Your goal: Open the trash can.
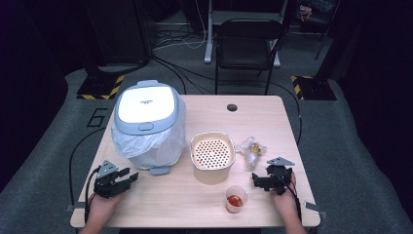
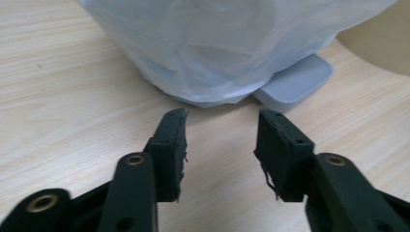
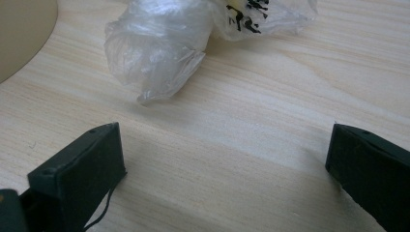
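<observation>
A grey pedal bin [image 1: 146, 124] with a white lid and a clear plastic liner stands at the table's left. In the left gripper view its liner [image 2: 217, 48] and grey foot pedal [image 2: 295, 82] lie just ahead of my left gripper [image 2: 222, 121], whose jaws stand apart with nothing between them. In the high view the left gripper [image 1: 130, 176] sits near the bin's front left. My right gripper [image 1: 257, 180] rests at the right with its jaws wide. Ahead of the right gripper [image 3: 225, 130] lies a crumpled clear plastic bag [image 3: 159, 53] on the wood.
A beige tub with a perforated insert [image 1: 212, 156] stands mid-table, the crumpled bag [image 1: 252, 148] to its right. A small clear cup with something red inside [image 1: 235, 198] is near the front edge. A black chair [image 1: 246, 44] stands beyond the table.
</observation>
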A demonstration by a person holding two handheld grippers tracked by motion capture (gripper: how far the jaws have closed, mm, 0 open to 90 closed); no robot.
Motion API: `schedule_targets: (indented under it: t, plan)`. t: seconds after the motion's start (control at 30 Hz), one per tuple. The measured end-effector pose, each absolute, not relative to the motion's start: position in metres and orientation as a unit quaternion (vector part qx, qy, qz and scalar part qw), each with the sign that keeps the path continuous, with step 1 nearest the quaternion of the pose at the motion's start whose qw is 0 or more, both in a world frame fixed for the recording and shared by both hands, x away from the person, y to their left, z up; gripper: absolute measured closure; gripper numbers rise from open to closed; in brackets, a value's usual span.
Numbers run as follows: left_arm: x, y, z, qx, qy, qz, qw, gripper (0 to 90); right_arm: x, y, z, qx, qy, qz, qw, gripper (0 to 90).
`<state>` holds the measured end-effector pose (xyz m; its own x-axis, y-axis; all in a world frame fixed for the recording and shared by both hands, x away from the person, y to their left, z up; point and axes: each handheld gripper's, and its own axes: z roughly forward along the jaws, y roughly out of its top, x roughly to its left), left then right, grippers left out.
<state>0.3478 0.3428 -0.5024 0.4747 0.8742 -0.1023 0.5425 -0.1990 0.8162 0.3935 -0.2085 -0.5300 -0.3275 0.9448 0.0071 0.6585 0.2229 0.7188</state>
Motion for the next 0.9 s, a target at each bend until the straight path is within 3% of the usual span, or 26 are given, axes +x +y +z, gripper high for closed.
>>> schedule_targets:
  t: [0.47, 0.63, 0.9]
  plan:
    - [0.342, 0.310, -0.490, 0.768, 0.439, 0.196, 0.423, 73.6, 0.394, -0.209, -0.530, 0.535, 0.749, 0.320, 0.224, 0.0]
    - [0.348, 0.286, -0.490, 0.781, 0.429, 0.204, 0.406, 84.5, 0.394, -0.209, -0.530, 0.535, 0.749, 0.320, 0.224, 0.0]
    - [0.356, 0.265, -0.496, 0.763, 0.451, 0.203, 0.416, 89.8, 0.394, -0.209, -0.530, 0.535, 0.750, 0.320, 0.224, 0.0]
